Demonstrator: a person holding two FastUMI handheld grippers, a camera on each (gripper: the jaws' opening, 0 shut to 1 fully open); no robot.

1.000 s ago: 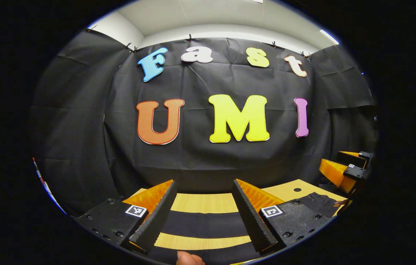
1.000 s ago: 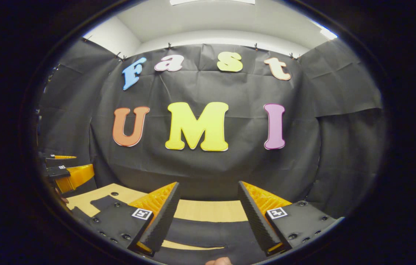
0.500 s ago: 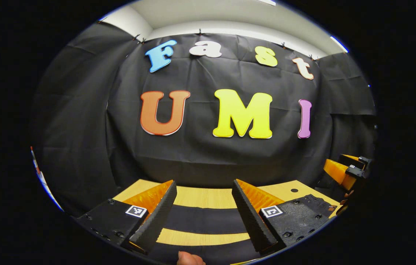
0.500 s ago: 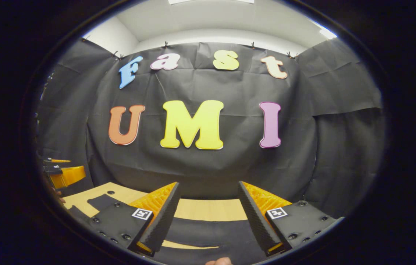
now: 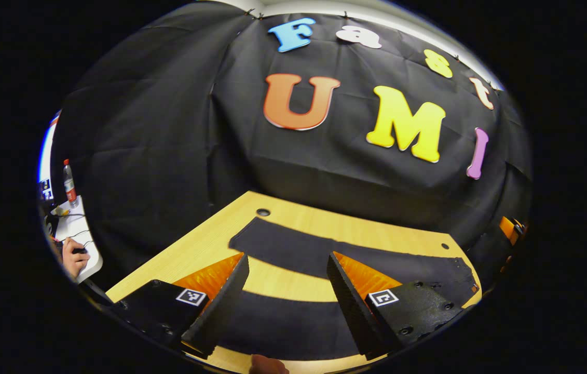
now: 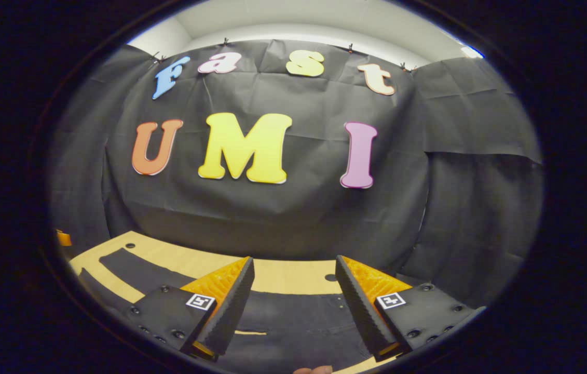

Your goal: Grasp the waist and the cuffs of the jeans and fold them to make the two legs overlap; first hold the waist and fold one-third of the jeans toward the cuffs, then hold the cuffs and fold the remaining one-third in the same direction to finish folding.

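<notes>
While both grippers hover over the light wooden table (image 5: 205, 244), each view reads as follows.

Left gripper view, left gripper (image 5: 285, 304): jaws spread wide, nothing between them.
Left gripper view, black denim jeans (image 5: 324, 254): flat on the table, two legs apart, a strip of wood between them; near leg under the fingers.
Left gripper view, far left: plastic bottle (image 5: 69, 183) on a white desk (image 5: 83, 234), a person's hand (image 5: 72, 257) there.

Right gripper view, right gripper (image 6: 293, 306): jaws wide apart, empty.
Right gripper view, jeans: the waist end (image 6: 293, 324) lies below the fingers; the legs run off to the left.

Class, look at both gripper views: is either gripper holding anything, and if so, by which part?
Nothing is held. The left gripper and right gripper are both open above the dark jeans spread flat on the wooden table.
</notes>
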